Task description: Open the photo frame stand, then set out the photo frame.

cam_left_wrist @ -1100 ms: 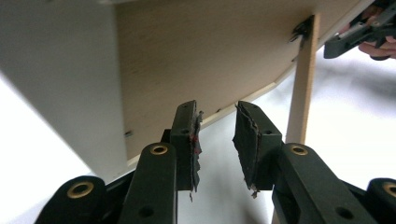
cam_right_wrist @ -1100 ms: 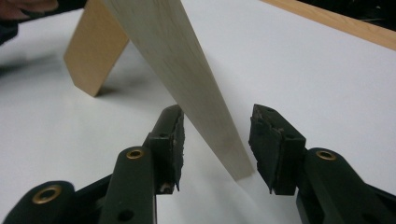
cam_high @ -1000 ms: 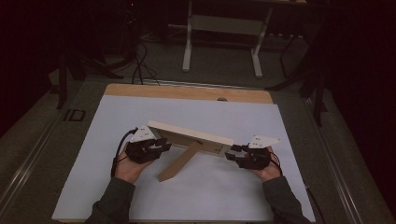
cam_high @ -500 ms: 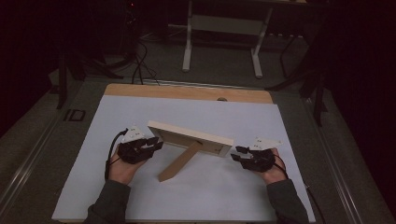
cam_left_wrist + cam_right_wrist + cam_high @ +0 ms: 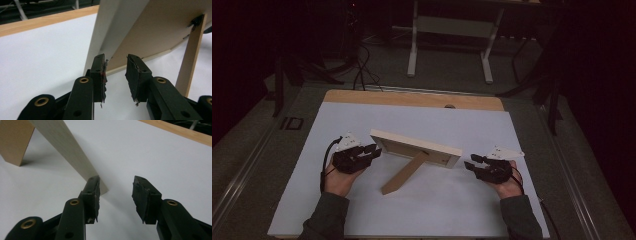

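A light wooden picture frame [image 5: 417,145] stands on the white table top [image 5: 362,120], its back to me, propped on its easel leg [image 5: 404,174]. My left gripper [image 5: 374,150] is at the frame's left end. In the left gripper view its jaws [image 5: 116,62] stand open, with the frame's lower corner [image 5: 150,27] just past the tips and the pads not pressing on it. My right gripper [image 5: 469,162] lies a little apart from the frame's right end. Its jaws [image 5: 116,182] are open and have just been opening a little, with nothing between them; the frame's edge [image 5: 70,147] is beside the left pad.
The white sheet covers a wooden table whose bare strip [image 5: 412,99] runs along the far edge. Beyond it, a white stand [image 5: 452,30] and cables lie on the dark floor. White surface lies in front of and behind the frame.
Both hands have shifted only slightly. The frame stands where it stood.
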Motion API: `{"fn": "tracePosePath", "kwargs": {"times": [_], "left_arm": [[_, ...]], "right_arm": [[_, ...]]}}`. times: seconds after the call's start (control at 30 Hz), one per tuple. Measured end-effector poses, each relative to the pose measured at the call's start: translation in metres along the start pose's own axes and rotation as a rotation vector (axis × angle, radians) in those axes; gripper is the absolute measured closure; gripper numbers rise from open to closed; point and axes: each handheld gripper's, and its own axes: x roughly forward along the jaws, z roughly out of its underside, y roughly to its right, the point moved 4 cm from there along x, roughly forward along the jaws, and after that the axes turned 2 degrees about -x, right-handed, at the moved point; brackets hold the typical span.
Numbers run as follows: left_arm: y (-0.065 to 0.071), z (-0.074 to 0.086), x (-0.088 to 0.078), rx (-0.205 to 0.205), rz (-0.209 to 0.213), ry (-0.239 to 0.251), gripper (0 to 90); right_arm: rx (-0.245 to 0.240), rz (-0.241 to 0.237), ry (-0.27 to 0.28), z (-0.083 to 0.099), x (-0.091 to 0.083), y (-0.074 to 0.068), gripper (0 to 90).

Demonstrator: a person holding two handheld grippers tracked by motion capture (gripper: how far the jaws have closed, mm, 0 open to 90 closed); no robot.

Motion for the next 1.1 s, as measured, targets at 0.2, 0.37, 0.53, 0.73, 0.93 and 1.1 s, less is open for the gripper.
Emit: {"fn": "tracePosePath", "kwargs": {"times": [0.2, 0.37, 0.53, 0.73, 0.93, 1.1], "left_arm": [[-0.003, 0.0, 0.0, -0.01, -0.019, -0.002, 69.0], [-0.002, -0.002, 0.001, -0.01, -0.025, -0.004, 69.4], [-0.001, -0.002, -0.001, -0.008, -0.032, 0.003, 70.9], [0.003, -0.001, 0.0, -0.011, -0.015, 0.004, 73.9], [0.007, -0.005, 0.004, 0.009, -0.02, -0.001, 76.6], [0.007, -0.005, 0.006, 0.013, -0.029, -0.007, 79.7]], "right_arm": [[0.018, -0.012, 0.022, -0.001, 0.0, 0.0, 56.6], [0.004, -0.019, 0.007, 0.0, 0.004, -0.004, 57.3], [-0.035, -0.061, 0.004, -0.001, 0.007, -0.011, 59.6], [-0.069, -0.09, 0.0, -0.004, 0.011, -0.019, 57.0], [-0.09, -0.101, 0.004, -0.009, 0.017, -0.023, 54.5], [-0.1, -0.114, 0.017, -0.014, 0.022, -0.026, 54.1]]}}
